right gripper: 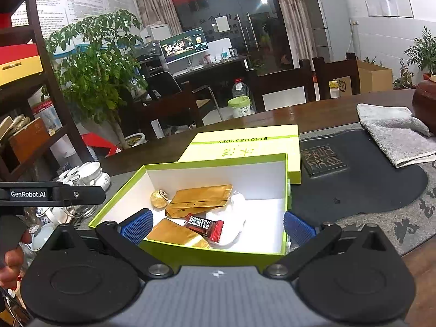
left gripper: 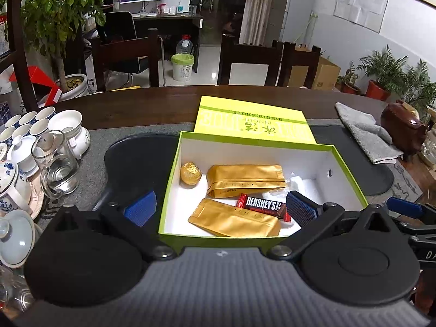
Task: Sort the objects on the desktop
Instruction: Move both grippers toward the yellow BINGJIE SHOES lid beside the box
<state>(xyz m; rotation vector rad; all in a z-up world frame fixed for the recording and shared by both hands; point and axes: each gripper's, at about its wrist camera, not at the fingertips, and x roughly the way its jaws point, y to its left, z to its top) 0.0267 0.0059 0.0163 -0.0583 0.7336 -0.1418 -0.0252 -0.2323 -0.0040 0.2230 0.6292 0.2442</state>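
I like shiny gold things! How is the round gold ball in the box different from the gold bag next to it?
The gold ball is round and crinkly; the gold bag is long, flat and smooth. The ball is much smaller than the bag. The ball sits in the box's corner; the bag lies along the middle. Both are shiny gold and lie inside the green box.

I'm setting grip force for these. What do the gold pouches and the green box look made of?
Flat gold pouches: probably metallised foil film, satin sheen, crimped seams. Open lime-green box: seemingly paperboard, matte, white inside, with thin folded walls.
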